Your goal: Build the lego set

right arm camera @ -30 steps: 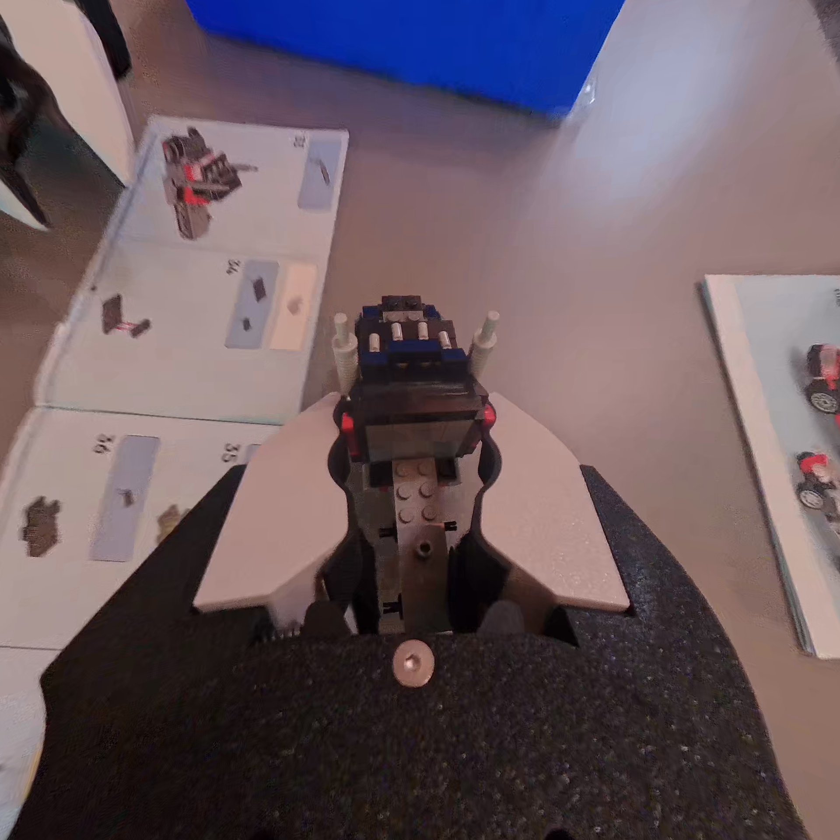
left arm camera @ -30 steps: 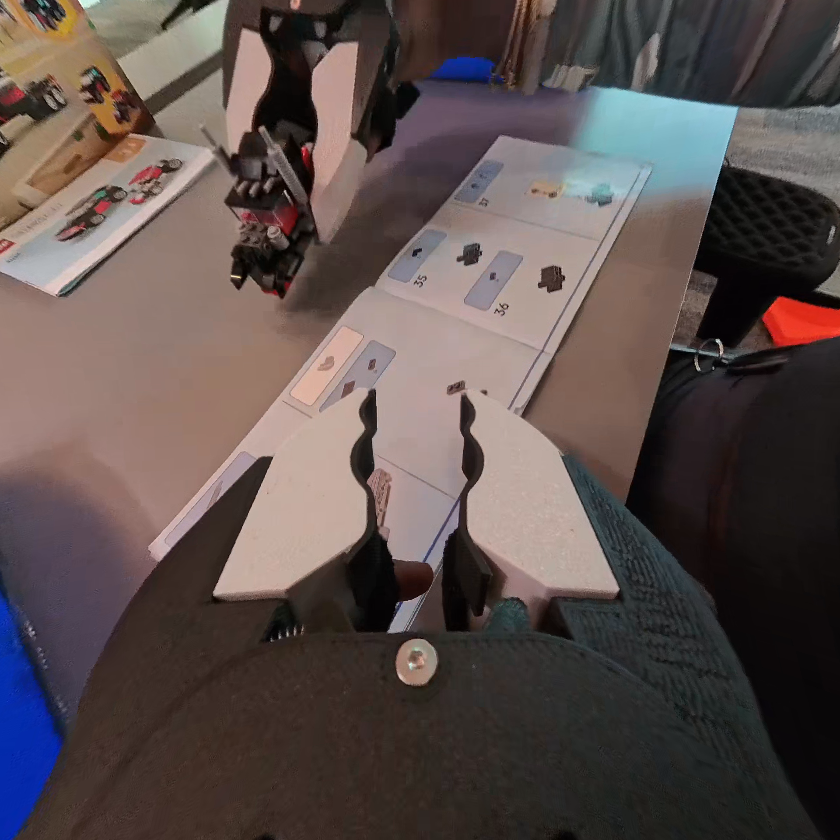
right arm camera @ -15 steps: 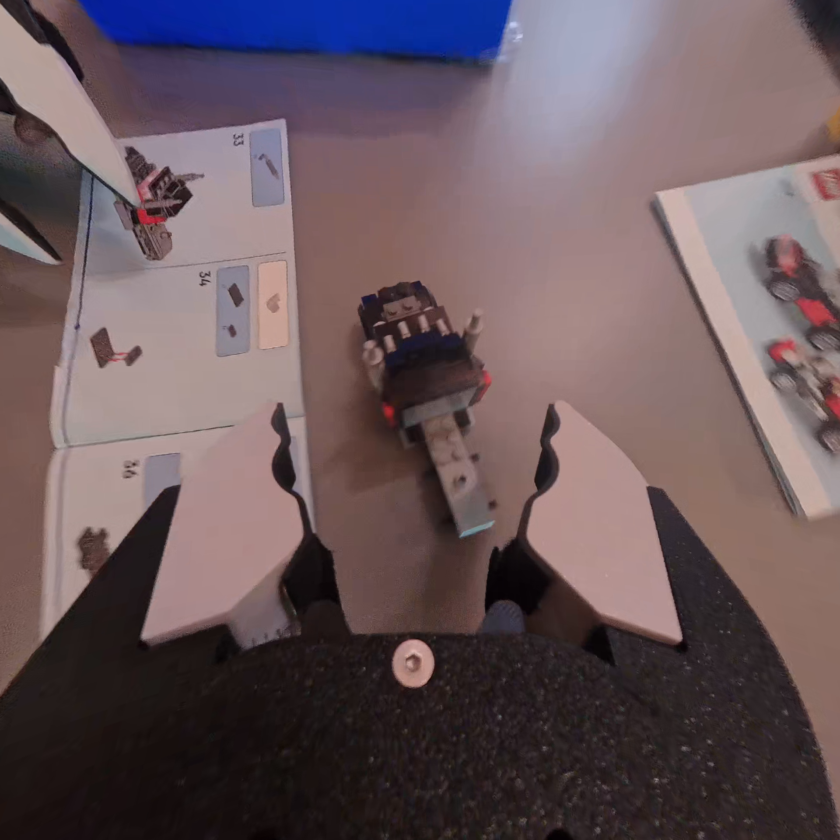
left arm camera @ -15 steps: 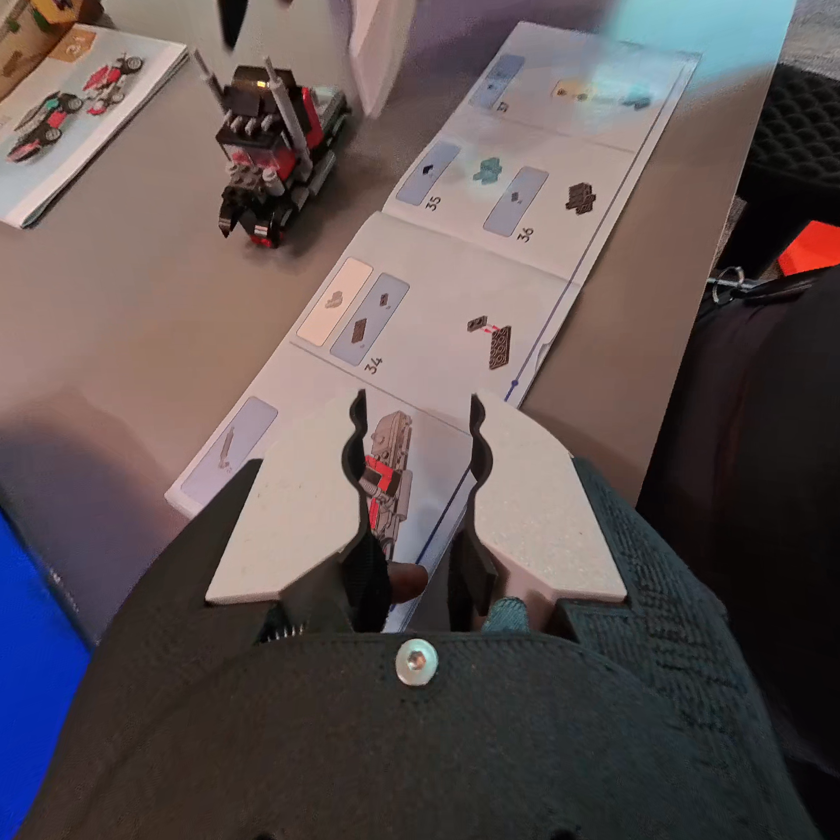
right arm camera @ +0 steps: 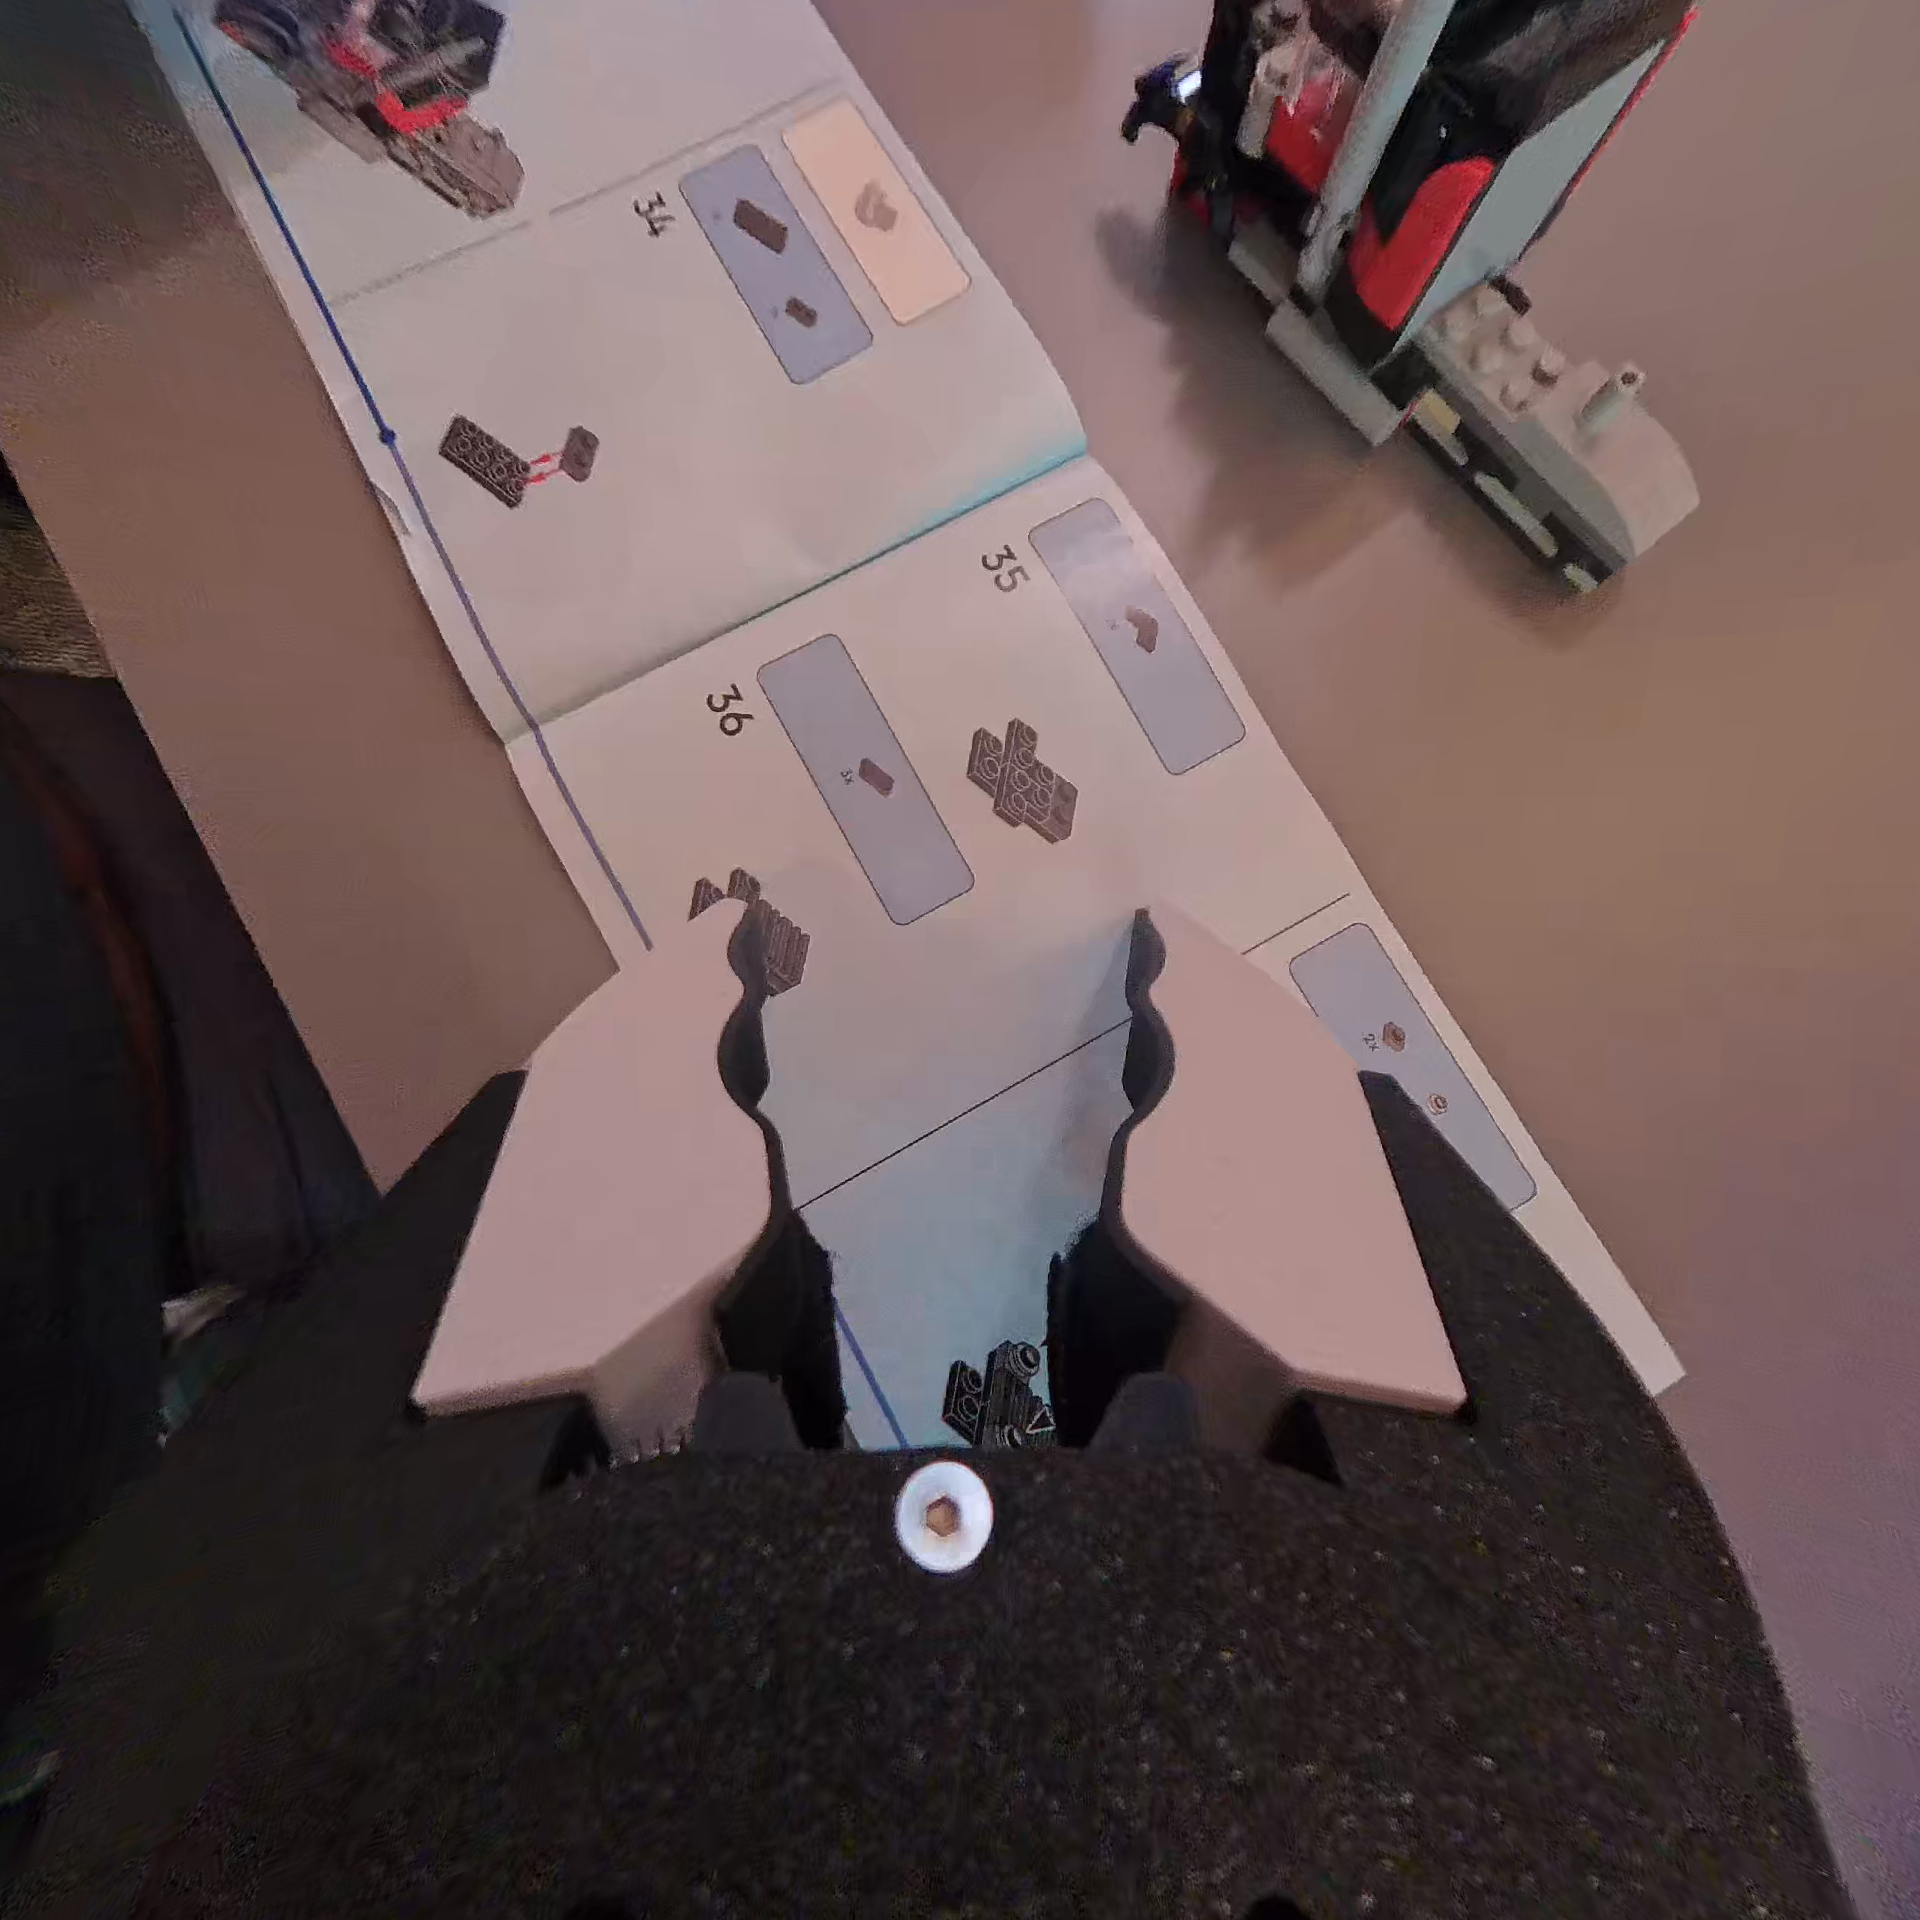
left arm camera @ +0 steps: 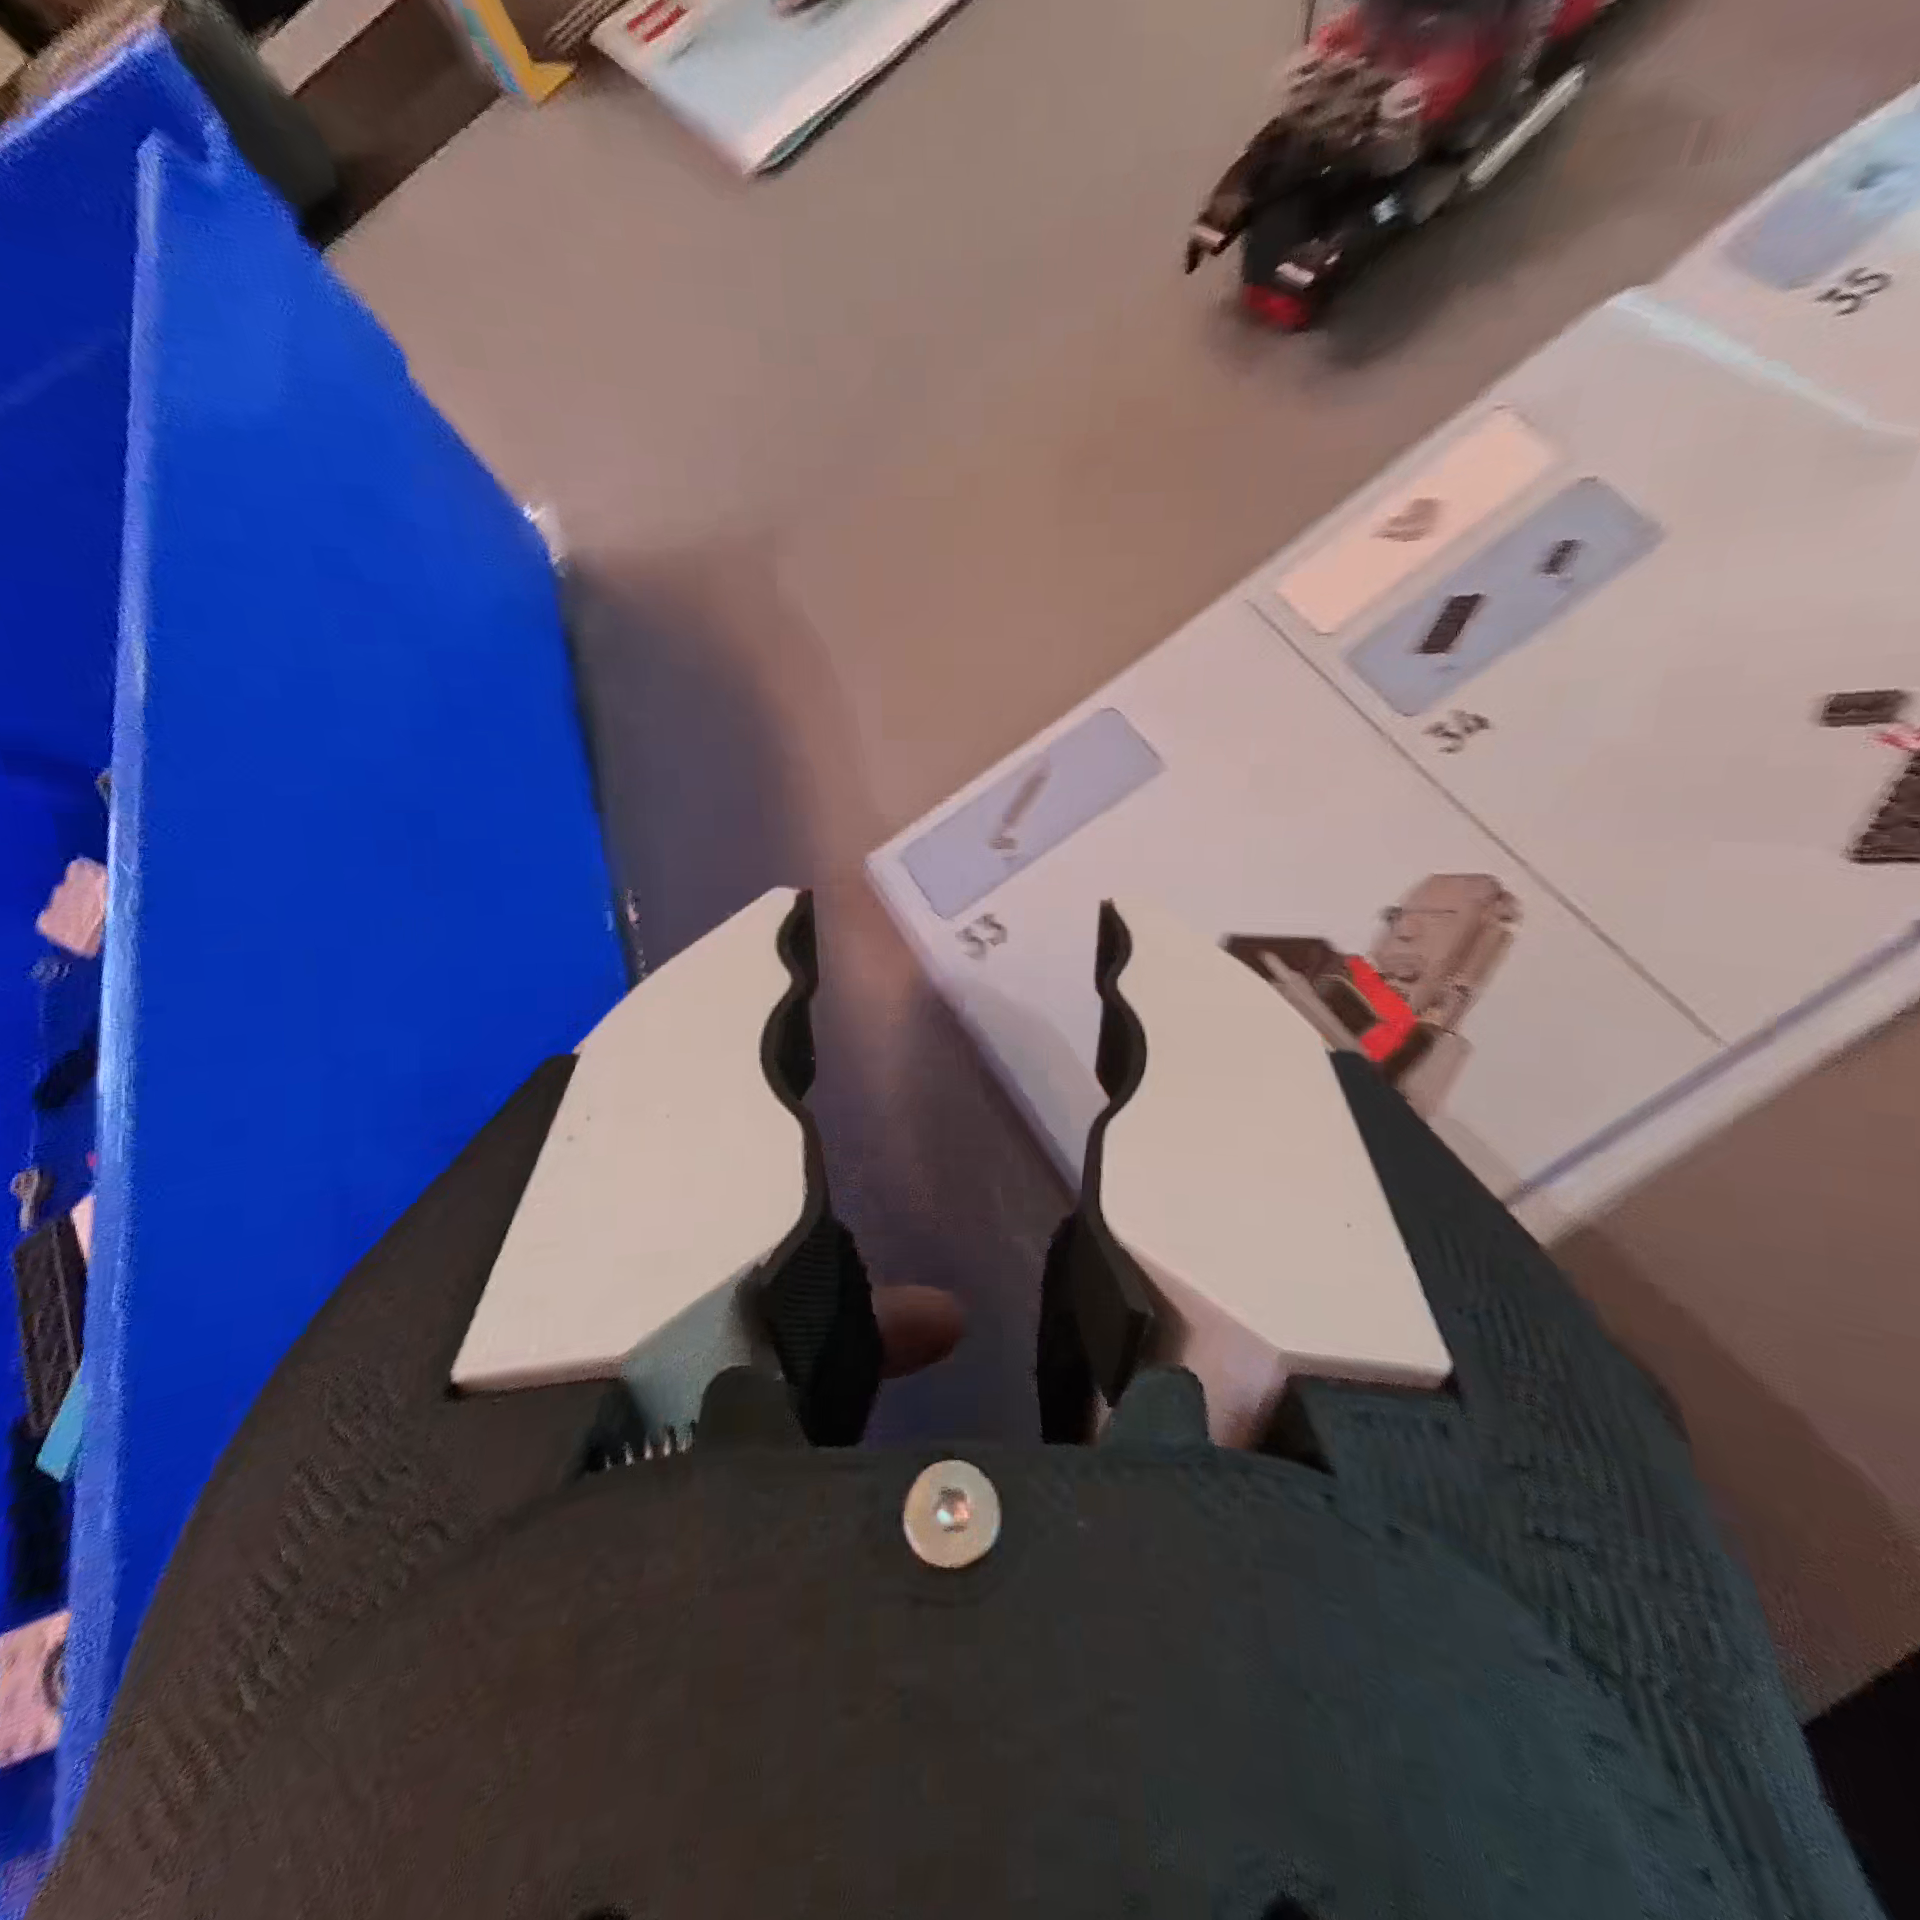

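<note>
Two hand-held grippers hang over a grey-brown table (left arm camera: 852, 416) with nothing between their fingers. The left gripper (left arm camera: 951, 914) has its jaws partly spread and bare, poised above the near corner of an open instruction booklet (left arm camera: 1403, 831) whose pages run off toward 2 o'clock; a fingertip (left arm camera: 920, 1330) shows deep between the fingers, near the gripper's body. At 9 o'clock, just beside that gripper, rises the wall of a blue bin (left arm camera: 312, 727) — small loose pieces, some pale and some dark, lie inside it at the far left edge of the view. Farther off, at 1 o'clock, a black-and-red brick-built truck (left arm camera: 1382, 135) stands blurred on the table, well apart from the left gripper, with a second closed booklet (left arm camera: 769, 83) at 11 o'clock beyond. The right gripper (right arm camera: 935, 920) is open somewhat wider and also bare, hovering over the same open booklet (right arm camera: 727, 520), its fingertips above a page of printed brick diagrams. From there the truck (right arm camera: 1455, 260) sits at 1 o'clock — on the bare table just past the booklet's edge, its grey rear end nearest the camera. Dark clothing (right arm camera: 104, 1039) fills the left edge at 9 o'clock.
</note>
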Demonstrator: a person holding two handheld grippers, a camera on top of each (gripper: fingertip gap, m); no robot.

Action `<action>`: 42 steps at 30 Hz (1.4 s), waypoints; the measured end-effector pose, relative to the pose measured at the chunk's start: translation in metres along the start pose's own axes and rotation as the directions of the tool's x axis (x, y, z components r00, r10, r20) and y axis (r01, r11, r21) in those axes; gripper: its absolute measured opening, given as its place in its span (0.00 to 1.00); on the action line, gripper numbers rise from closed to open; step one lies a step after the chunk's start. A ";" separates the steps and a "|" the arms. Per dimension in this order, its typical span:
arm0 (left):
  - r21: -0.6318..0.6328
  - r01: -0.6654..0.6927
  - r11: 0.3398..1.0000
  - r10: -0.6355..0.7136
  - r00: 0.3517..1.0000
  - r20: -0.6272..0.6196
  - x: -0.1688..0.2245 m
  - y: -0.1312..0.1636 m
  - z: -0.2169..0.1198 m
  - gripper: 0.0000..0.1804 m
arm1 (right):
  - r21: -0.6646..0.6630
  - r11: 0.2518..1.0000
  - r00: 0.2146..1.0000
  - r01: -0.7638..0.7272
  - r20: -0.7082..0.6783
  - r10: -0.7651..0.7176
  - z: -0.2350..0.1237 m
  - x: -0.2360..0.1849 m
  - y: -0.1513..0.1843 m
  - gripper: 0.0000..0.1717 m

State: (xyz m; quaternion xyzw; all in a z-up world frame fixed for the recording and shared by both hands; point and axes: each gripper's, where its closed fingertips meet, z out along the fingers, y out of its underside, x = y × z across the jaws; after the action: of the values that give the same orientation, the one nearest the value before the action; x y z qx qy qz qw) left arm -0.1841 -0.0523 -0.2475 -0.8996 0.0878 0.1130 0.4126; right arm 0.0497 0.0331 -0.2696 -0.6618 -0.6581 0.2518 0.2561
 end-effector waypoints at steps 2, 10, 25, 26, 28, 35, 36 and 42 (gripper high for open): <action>-0.023 0.015 1.000 -0.015 1.000 0.003 -0.004 0.004 0.000 0.29 | 0.040 0.998 0.998 0.051 0.047 -0.053 0.000 0.001 0.000 0.39; 0.165 -0.030 0.986 0.087 0.933 -0.349 0.068 -0.037 -0.009 0.29 | -0.044 0.995 0.992 0.091 0.095 -0.087 0.004 -0.003 -0.007 0.46; 0.042 -0.037 0.998 0.053 0.884 -0.465 0.096 -0.020 0.014 0.27 | 0.247 0.910 0.721 -0.334 -0.554 0.415 -0.256 0.197 0.067 0.27; 0.042 -0.037 0.998 0.053 0.884 -0.465 0.096 -0.020 0.015 0.27 | 0.196 0.904 0.712 -0.380 -0.563 0.421 -0.253 0.208 0.087 0.26; 0.043 -0.038 0.998 0.053 0.884 -0.464 0.097 -0.020 0.014 0.27 | 0.122 0.903 0.753 -0.413 -0.512 0.414 -0.237 0.219 0.111 0.25; 0.042 -0.036 0.998 0.051 0.883 -0.467 0.097 -0.020 0.014 0.27 | -0.017 0.925 0.878 -0.379 -0.323 0.354 -0.184 0.235 0.130 0.26; 0.042 -0.036 0.998 0.052 0.882 -0.468 0.097 -0.020 0.014 0.27 | -0.049 0.936 0.895 -0.347 -0.316 0.315 -0.178 0.238 0.130 0.28; 0.045 -0.041 0.998 0.058 0.881 -0.470 0.097 -0.020 0.014 0.27 | -0.179 0.966 0.972 -0.188 -0.177 0.156 -0.151 0.248 0.118 0.36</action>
State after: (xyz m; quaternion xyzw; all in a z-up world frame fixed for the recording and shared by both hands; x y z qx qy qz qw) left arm -0.0880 -0.0351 -0.2690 -0.8904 0.2102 -0.0999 0.3912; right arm 0.2403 0.2791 -0.2363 -0.7565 -0.5967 0.1533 0.2195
